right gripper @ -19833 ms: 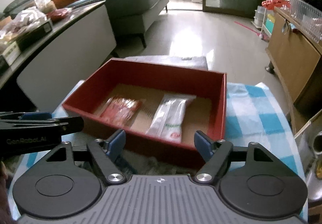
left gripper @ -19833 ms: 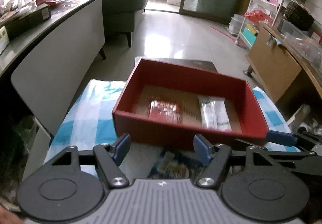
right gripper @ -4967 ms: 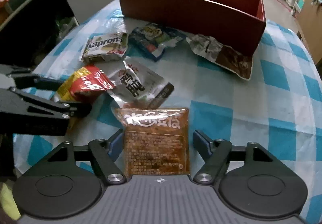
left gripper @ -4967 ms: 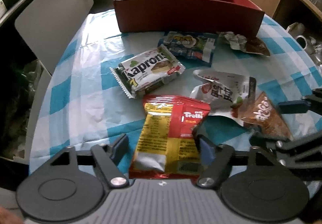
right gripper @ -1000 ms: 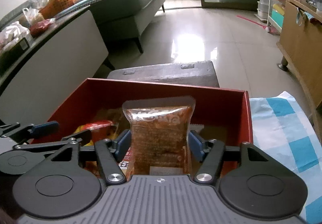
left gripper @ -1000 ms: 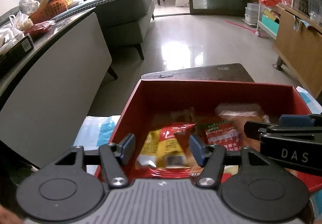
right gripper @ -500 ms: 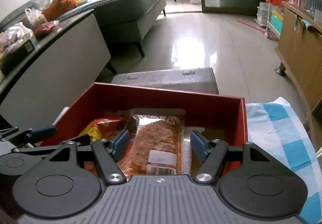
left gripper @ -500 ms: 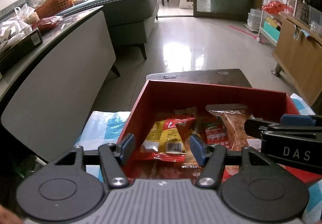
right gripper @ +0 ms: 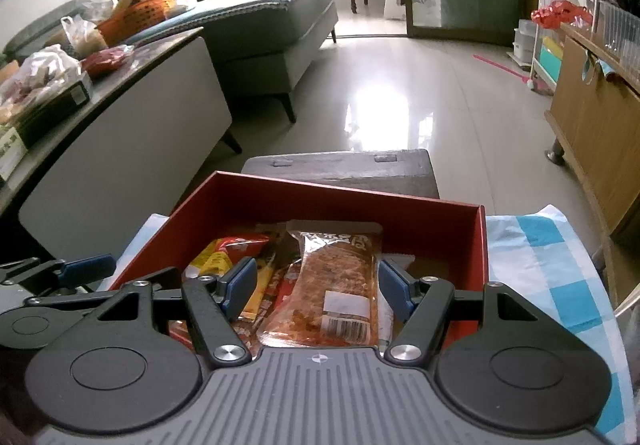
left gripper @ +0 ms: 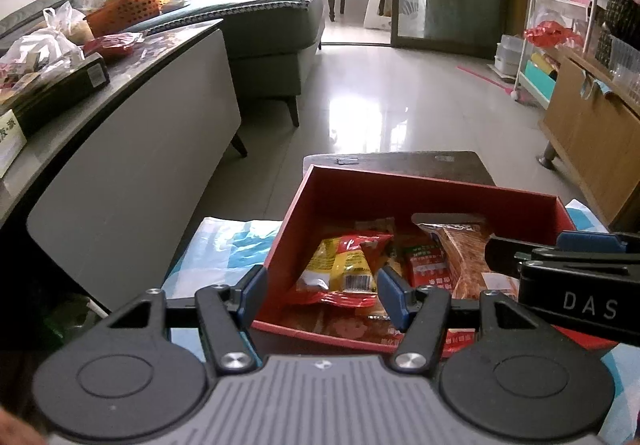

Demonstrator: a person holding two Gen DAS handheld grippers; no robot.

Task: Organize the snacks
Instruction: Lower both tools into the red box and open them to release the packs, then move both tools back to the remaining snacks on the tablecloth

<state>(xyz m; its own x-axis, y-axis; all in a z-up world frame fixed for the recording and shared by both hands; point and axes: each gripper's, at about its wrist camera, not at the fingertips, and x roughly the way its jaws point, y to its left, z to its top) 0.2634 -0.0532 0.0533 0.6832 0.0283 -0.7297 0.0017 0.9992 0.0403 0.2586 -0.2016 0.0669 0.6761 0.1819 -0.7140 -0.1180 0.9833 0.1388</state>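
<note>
Bench: you see its blue and white cloth beside the box.
Red box: it sits on the bench. Its card walls are stiff but thin, so do not lean on them.
Brown snack bag: it lies flat in the box, on top of other bags. It looks light, soft and slippery. Take it by its two long sides, not the thin sealed end.
Red and yellow bag: it lies in the left part of the box. It is puffy and crinkly. Squeeze it gently or what is inside may break.
Right gripper: its jaws have just been opening. They stand apart, and the brown bag lies loose between them.
Left gripper: let go, with nothing in it.
</note>
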